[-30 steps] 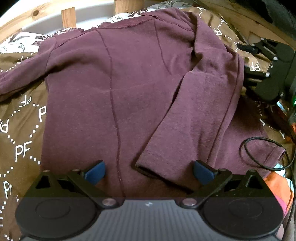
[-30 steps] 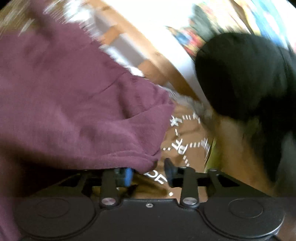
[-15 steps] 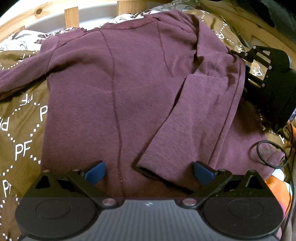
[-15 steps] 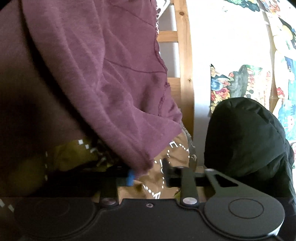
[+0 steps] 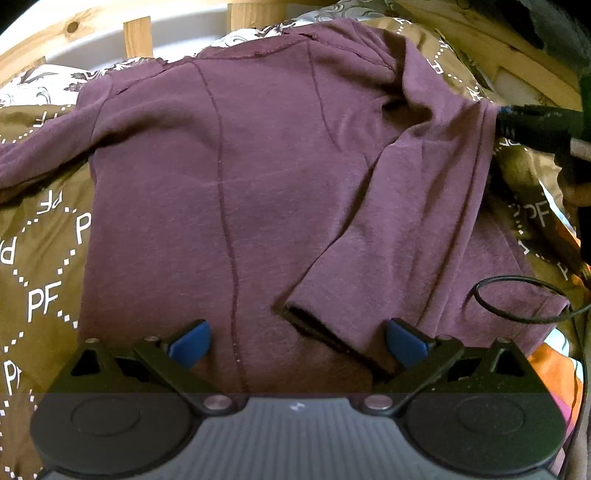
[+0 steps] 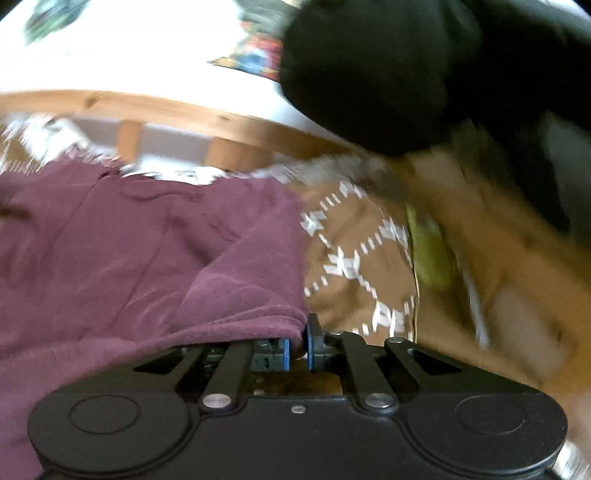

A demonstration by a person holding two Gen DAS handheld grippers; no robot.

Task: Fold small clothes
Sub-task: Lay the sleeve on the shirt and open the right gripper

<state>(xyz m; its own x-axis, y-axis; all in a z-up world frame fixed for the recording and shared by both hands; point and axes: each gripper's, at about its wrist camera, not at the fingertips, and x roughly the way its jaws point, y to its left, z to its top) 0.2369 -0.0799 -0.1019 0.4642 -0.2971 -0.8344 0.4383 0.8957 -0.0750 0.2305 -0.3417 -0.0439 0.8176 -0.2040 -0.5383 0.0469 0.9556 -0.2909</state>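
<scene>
A maroon long-sleeved shirt lies spread on a brown bedspread, its right sleeve folded in so that the cuff points toward me. My left gripper hovers open over the hem, with the cuff between its blue pads but untouched. At the shirt's right side, my right gripper pinches the edge of the shirt. Its jaws are nearly together and just starting to open, with fabric still between them. The left wrist view shows the right gripper at the raised right edge.
A wooden bed rail runs along the far side, with a patterned pillow below it. A black garment hangs at the right. A thin black cable loop lies on the shirt's lower right corner, near orange cloth.
The right gripper's jaws closed on the shirt's right edge; the gripper rolled and rose, bunching the fabric there. The left gripper stayed where it was, open.
</scene>
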